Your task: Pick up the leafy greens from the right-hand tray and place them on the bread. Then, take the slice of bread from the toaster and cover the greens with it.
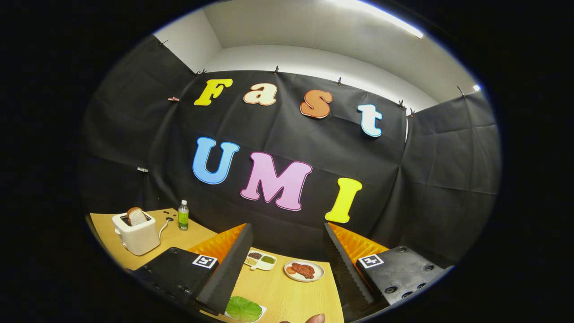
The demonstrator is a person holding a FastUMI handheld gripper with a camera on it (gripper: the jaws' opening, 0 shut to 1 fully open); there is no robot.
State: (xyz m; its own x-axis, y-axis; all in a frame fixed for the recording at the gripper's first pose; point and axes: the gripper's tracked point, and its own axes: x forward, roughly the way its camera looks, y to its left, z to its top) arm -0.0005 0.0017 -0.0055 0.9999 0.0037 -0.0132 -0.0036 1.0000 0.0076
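Farthest left we saw the toaster [136,233] with its bread slice [136,216] standing upright in the slot, a green-labelled bottle [183,215] beside it. Our gripper [287,264] hung above the wooden table [287,296] with fingers spread wide, holding nothing. The leafy greens [243,308] lay low, just under the left finger [226,269], nearer us than the tips. Beyond the fingers sat a divided dish [261,260], then a plate of reddish food [304,270]. We judged open tabletop between them gave room to descend.
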